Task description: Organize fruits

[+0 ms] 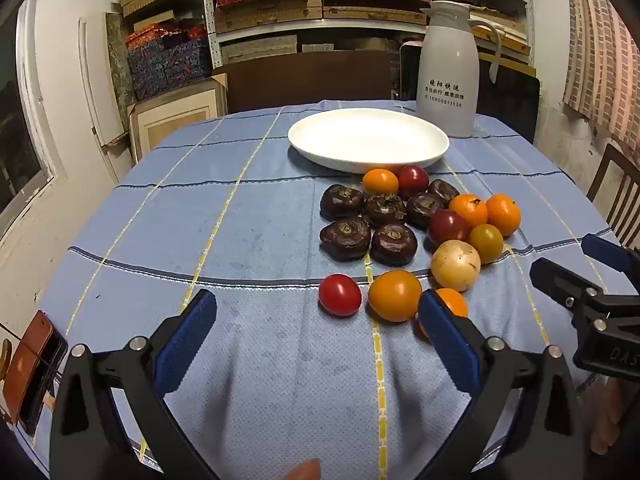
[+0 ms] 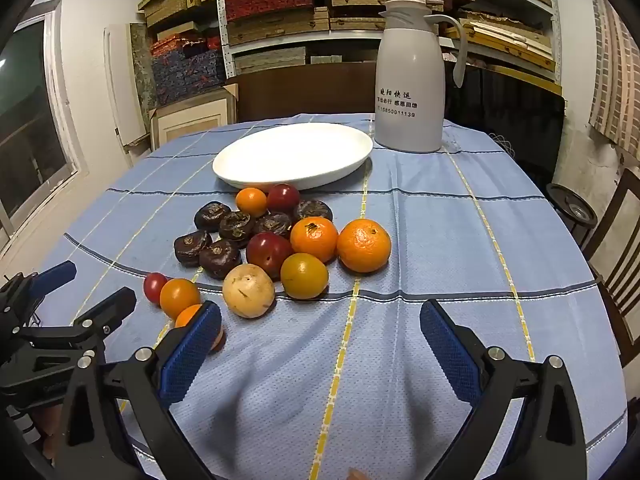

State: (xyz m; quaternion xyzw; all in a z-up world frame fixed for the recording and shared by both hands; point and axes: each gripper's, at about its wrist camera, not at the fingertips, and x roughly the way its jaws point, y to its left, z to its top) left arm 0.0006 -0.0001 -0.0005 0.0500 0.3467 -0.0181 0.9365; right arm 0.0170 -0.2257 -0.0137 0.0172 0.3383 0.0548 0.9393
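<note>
Both grippers wide and empty, fruit heaped ahead of you, plate bare.

Your left gripper (image 1: 316, 320) stands spread to its full width with only the blue checked tablecloth (image 1: 248, 360) between its blue pads; a red tomato (image 1: 340, 294) and an orange tomato (image 1: 395, 295) lie just ahead of it, and a small orange fruit (image 1: 454, 302) sits partly hidden behind its right pad. Your right gripper (image 2: 320, 332) is equally wide and holds nothing; the pale round fruit (image 2: 249, 290) lies just ahead toward its left pad, the two mandarins (image 2: 363, 245) farther ahead. The dark water chestnuts (image 2: 219, 258) cluster beyond the tomatoes. The white plate (image 2: 256, 168) waits past the whole heap, beside the white thermos jug (image 2: 410, 92).
</note>
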